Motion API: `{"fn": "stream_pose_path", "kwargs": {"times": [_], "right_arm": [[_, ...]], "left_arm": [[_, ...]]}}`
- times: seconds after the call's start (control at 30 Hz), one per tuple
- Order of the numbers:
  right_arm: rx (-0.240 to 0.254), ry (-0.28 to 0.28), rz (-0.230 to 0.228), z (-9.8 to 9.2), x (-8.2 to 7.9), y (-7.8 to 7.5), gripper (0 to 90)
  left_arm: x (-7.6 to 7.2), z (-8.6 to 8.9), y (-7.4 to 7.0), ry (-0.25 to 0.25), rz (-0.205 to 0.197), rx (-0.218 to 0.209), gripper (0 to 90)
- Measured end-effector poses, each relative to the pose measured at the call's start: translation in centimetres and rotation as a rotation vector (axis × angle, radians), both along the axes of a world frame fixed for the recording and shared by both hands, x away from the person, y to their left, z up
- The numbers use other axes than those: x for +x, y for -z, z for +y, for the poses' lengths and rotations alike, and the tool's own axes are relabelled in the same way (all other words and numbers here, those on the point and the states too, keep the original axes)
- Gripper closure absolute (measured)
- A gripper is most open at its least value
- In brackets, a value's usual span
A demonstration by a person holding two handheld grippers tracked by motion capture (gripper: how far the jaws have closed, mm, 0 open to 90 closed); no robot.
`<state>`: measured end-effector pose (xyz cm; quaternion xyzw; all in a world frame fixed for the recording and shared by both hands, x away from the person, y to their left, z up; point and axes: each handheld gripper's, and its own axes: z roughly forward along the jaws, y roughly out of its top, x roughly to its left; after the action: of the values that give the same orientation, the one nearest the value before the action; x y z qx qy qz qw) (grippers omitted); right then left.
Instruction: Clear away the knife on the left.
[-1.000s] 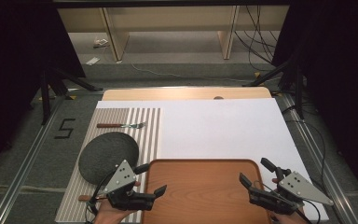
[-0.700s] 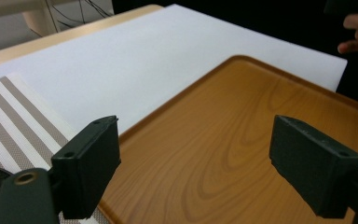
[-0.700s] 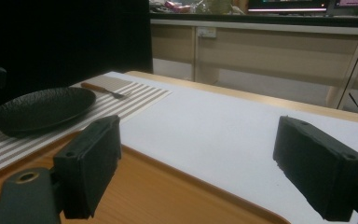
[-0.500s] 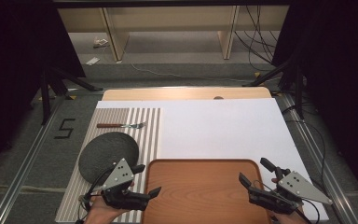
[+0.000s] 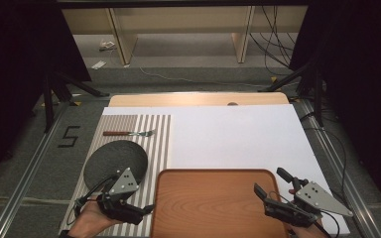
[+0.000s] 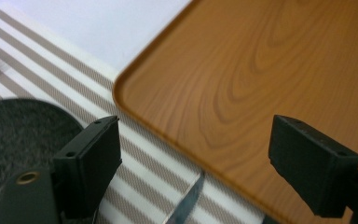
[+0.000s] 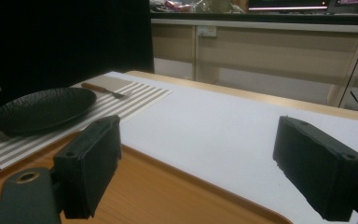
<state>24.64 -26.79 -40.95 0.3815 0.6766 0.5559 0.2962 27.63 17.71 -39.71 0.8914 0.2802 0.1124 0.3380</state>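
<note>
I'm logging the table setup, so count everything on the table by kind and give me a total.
Wooden tray: 1
Black plate: 1
Fork: 1
Knife: 1
Striped placemat: 1
Total: 5

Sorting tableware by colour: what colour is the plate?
Black, with a rough, textured surface: the plate shows best in the high view.

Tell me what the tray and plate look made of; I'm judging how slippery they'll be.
Tray: looks like wood or wood-look laminate, with brown grain rings and a smooth, slightly glossy face. Plate: dark, matte and finely pebbled, perhaps stoneware or textured plastic; the pictures cannot settle which.
</note>
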Motion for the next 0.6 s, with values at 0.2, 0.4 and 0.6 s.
{"fn": "stream_pose_path", "kwargs": {"times": [0.2,0.4,0.6], "right_arm": [[-0.002,-0.005,0.006,0.0,0.0,0.1,16.1],[-0.006,-0.009,0.008,0.1,0.1,0.1,16.2],[-0.007,-0.012,0.011,0.1,0.1,0.1,16.2]], "left_arm": [[0.3,1.4,0.5,0.075,0.111,0.106,17.8],[0.4,2.5,1.0,0.065,0.119,0.135,17.8],[0.5,3.8,0.9,0.05,0.125,0.174,18.2]]}}
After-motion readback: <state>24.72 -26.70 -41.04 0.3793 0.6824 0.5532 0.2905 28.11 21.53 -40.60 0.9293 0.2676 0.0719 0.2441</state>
